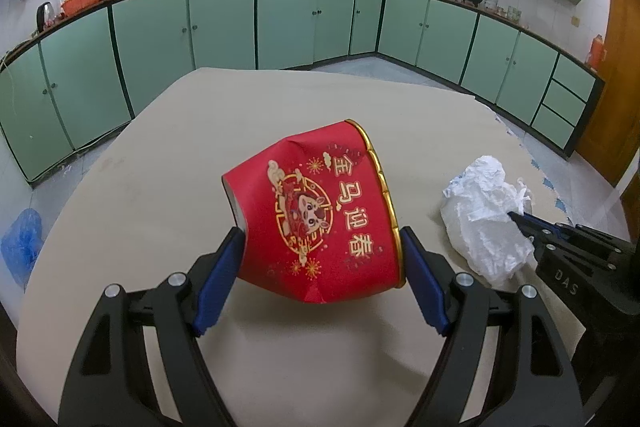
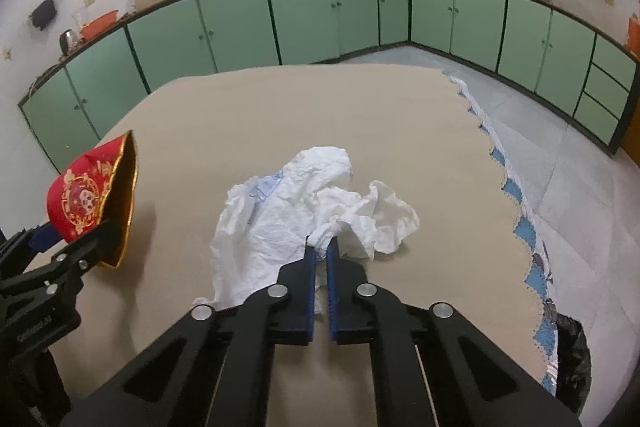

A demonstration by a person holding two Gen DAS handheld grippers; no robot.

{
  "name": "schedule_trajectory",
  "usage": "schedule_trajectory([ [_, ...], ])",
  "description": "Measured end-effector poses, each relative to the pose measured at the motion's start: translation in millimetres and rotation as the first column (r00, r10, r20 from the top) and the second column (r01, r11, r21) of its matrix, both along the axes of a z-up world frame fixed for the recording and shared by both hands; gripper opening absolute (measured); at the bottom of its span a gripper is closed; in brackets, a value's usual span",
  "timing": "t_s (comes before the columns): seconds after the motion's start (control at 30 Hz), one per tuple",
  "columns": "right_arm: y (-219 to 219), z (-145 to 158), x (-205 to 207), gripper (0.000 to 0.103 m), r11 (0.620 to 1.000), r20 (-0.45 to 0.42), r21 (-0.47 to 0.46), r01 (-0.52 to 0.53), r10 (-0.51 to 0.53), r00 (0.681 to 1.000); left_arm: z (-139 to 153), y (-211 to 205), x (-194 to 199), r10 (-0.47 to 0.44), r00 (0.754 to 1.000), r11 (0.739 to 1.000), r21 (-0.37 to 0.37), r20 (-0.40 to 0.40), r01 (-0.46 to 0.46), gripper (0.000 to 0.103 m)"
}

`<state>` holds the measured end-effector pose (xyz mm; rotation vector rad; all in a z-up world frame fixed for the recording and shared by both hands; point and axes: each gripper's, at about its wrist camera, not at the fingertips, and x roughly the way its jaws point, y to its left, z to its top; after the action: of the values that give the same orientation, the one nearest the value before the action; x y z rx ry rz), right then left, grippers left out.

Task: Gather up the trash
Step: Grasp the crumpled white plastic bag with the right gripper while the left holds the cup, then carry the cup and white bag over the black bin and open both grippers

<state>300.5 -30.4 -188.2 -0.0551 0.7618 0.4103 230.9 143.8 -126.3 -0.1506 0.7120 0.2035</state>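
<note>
Kitchen, table w/ beige cloth (image 1: 168, 155), green base cabinets (image 1: 224, 23) wrapping round behind.

Left gripper (image 1: 322, 259): fingers spread fairly wide, blue pads (image 1: 218, 287) pressing both ends of a red paper cup (image 1: 316, 203). Cup lies sideways in the grip, base toward left pad, gold-edged rim toward right pad. Wall dented near top and at lower edge. Gold print and cartoon figure face the left wrist cam. Cup is up off the cloth; its shadow falls underneath. From the right wrist view the same cup (image 2: 86, 203) sits at far left, open mouth w/ gold lining facing right.

Right gripper (image 2: 320, 251): fingers nearly together, narrow slit only, pinching a fold of crumpled white plastic bag (image 2: 280, 215). Bag lies on the cloth mid-table, spread both sides of the fingertips, a bit of pale blue showing at upper left of the crumple. In the left wrist view the bag (image 1: 484, 215) is right of the cup, apart from it, w/ right gripper (image 1: 516, 217) tips buried in its right edge.

Table's right edge: blue-and-white scalloped trim (image 2: 516, 211) under the beige cloth. Black bin bag (image 2: 572, 359) just beyond that edge, lower right. Blue plastic bag (image 1: 22, 247) on floor at far left.
</note>
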Motion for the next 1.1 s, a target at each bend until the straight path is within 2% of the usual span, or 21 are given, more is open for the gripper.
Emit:
schedule_trajectory([
  [0.2,-13.8,20.6,-18.8,0.004,0.999,0.046,0.04,0.001,-0.002,0.999,11.7,-9.7,-9.6,-0.008,0.999,1.0,-0.003,0.032,0.008,0.075],
  [0.63,-68.0,68.8,-61.1,0.004,0.994,0.136,0.092,0.065,-0.077,0.988,40.4,-61.8,-29.8,-0.122,0.985,0.993,0.009,0.118,0.122,0.075],
  [1.1,-124.4,87.8,-98.2,0.004,0.98,0.182,0.115,0.162,-0.181,0.967,53.5,-125.3,-48.5,-0.259,0.952,0.966,0.028,0.163,0.258,0.075],
])
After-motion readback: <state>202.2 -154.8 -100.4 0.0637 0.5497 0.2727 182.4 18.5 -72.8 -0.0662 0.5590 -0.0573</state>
